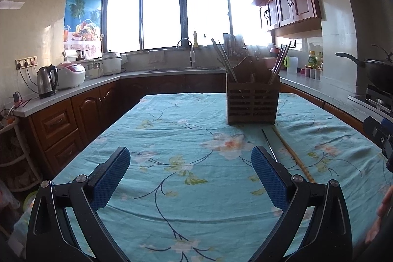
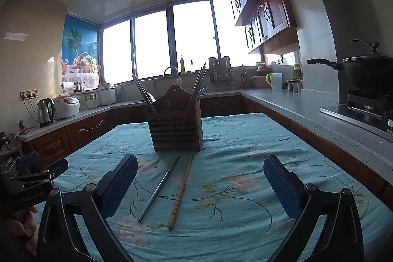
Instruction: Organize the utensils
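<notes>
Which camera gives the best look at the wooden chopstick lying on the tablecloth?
The right wrist view: the wooden chopstick lies whole between the open fingers, beside the metal chopstick. The left wrist view shows it off to the right, its near end hidden behind the gripper finger.

L gripper (image 1: 190, 156) & R gripper (image 2: 200, 165) both spread wide, empty.

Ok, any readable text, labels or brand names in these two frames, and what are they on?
"GenRobot.AI", faint and partly blurred, so the reading is unsure: on the body of the left tool, seen from the right wrist view.
Labels on the counter bottles: too small to read.
Nothing else legible.
</notes>
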`<state>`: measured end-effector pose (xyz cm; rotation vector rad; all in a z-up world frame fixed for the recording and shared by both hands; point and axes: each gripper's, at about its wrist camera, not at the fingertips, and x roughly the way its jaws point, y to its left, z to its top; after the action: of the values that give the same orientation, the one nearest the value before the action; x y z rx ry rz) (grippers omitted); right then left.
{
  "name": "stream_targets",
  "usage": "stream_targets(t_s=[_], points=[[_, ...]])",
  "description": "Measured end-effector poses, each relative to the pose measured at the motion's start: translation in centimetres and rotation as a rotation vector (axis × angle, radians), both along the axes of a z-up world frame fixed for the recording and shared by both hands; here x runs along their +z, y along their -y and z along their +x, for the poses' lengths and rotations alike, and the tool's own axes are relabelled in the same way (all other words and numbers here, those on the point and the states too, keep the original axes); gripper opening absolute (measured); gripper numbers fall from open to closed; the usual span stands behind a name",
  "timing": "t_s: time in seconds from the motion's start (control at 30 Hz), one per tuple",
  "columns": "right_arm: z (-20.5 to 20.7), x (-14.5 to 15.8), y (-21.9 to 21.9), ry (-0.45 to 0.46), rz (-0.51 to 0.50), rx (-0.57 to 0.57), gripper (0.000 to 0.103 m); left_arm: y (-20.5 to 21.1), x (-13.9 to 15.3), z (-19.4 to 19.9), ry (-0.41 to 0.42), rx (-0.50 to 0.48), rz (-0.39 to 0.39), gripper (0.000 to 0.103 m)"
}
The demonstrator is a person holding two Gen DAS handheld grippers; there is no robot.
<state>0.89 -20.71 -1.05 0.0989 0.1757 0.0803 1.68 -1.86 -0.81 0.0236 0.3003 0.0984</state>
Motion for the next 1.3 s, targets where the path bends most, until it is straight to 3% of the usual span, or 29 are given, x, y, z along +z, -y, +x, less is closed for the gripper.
stream_targets(t_s=[1.3], points=[[-0.04,-0.10,-0.34,0.000,0.008,0.004,0.103,0.44,-0.06,0.12,-0.016,-0.024,0.006,0.102]])
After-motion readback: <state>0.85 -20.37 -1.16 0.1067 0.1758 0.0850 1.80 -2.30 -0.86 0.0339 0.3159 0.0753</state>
